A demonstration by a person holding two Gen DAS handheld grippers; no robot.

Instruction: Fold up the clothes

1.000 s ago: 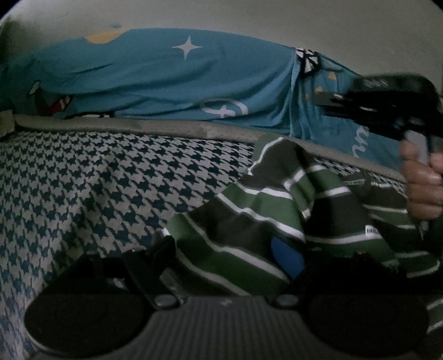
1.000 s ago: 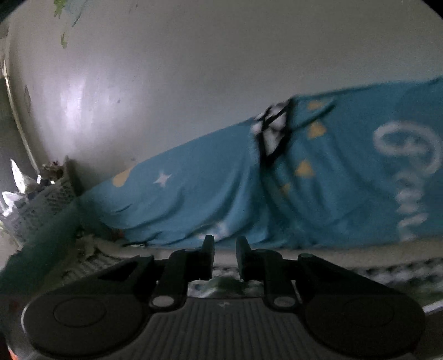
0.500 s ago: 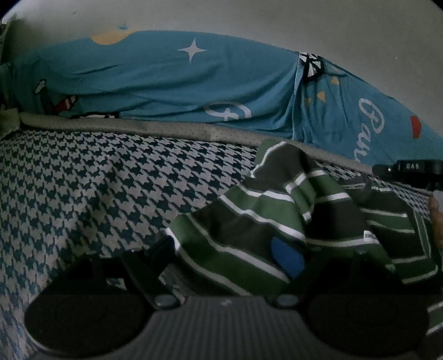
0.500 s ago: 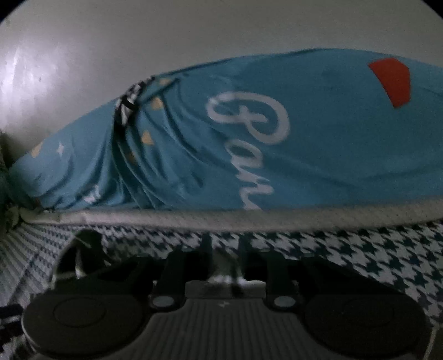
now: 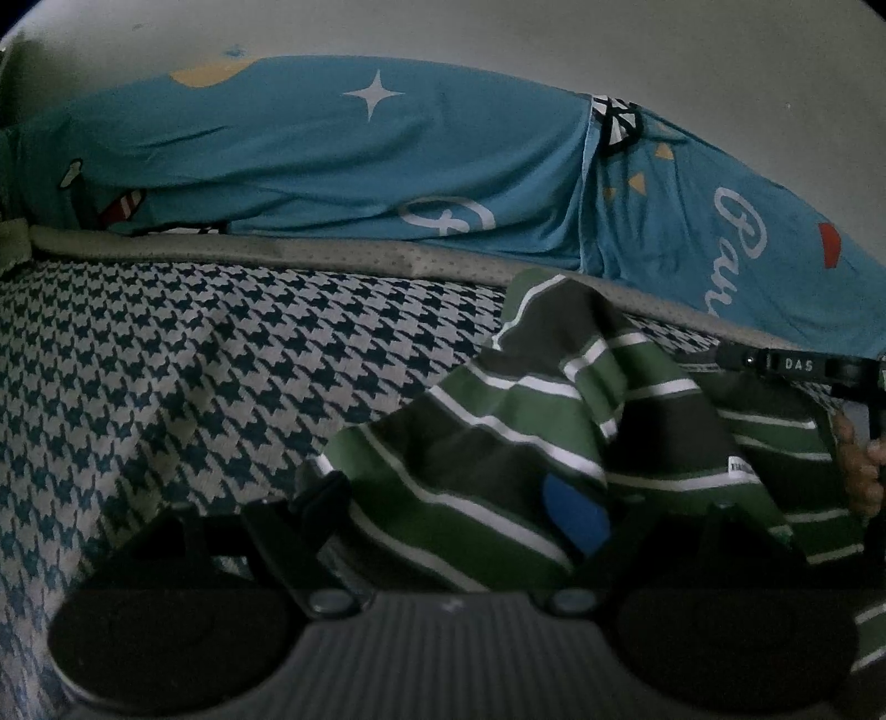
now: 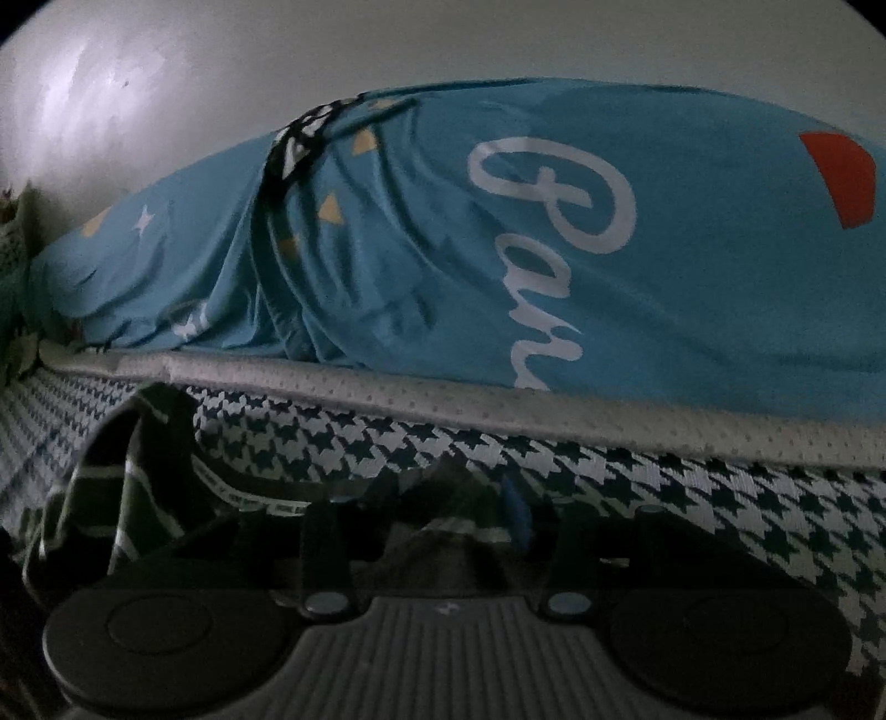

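A green striped shirt (image 5: 531,443) lies crumpled on a houndstooth bedcover (image 5: 194,376), with a blue sheet (image 5: 387,166) heaped behind it against the wall (image 5: 554,33). The left gripper (image 5: 459,515) stands wide open, low over the bed, with shirt folds bunched between its fingers; whether the pads press the cloth cannot be told. The right gripper (image 6: 443,531), held in a hand (image 5: 858,471) at the shirt's right edge, is partly open, and dark shirt cloth lies between its jaws.

Green-striped shirt (image 5: 498,443), houndstooth sheet (image 5: 194,360)
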